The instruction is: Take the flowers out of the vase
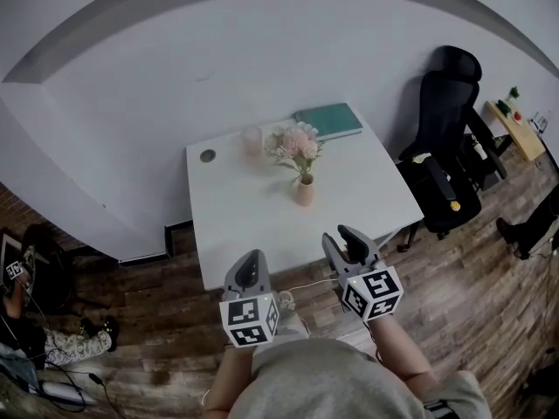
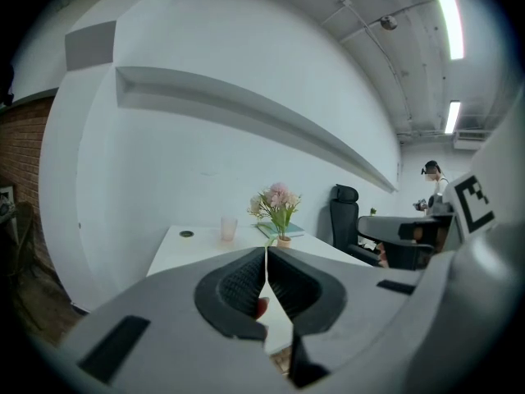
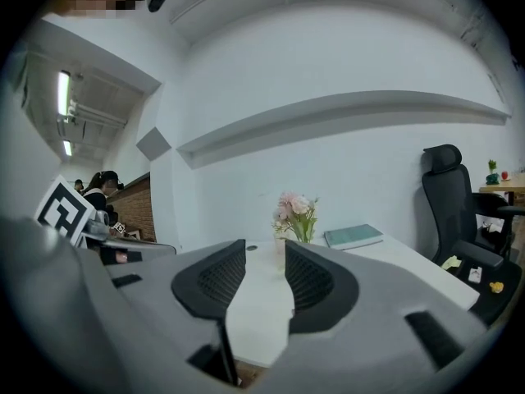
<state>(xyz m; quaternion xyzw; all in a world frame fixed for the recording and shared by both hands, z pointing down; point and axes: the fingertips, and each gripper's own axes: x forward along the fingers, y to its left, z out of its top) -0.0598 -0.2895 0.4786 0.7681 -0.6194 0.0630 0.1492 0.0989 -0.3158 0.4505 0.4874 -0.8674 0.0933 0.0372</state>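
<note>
A small pink vase (image 1: 304, 190) stands upright near the middle of the white table (image 1: 262, 225), with a bunch of pink flowers (image 1: 295, 145) in it. Both grippers hang in front of the table's near edge, well short of the vase. My left gripper (image 1: 252, 257) is shut, its jaws meeting with nothing between them. My right gripper (image 1: 341, 236) is open by a narrow gap and empty. The left gripper view has the flowers (image 2: 277, 199) and vase (image 2: 284, 241) far ahead above my left gripper (image 2: 266, 257). In the right gripper view the flowers (image 3: 295, 208) rise just beyond my right gripper (image 3: 281, 257).
A pale pink cup (image 1: 252, 138) stands behind the flowers and a green book (image 1: 328, 120) lies at the table's far right corner. A round black grommet (image 1: 207, 155) marks the far left. A black office chair (image 1: 445, 138) stands right of the table. A person (image 1: 35, 321) sits on the floor at left.
</note>
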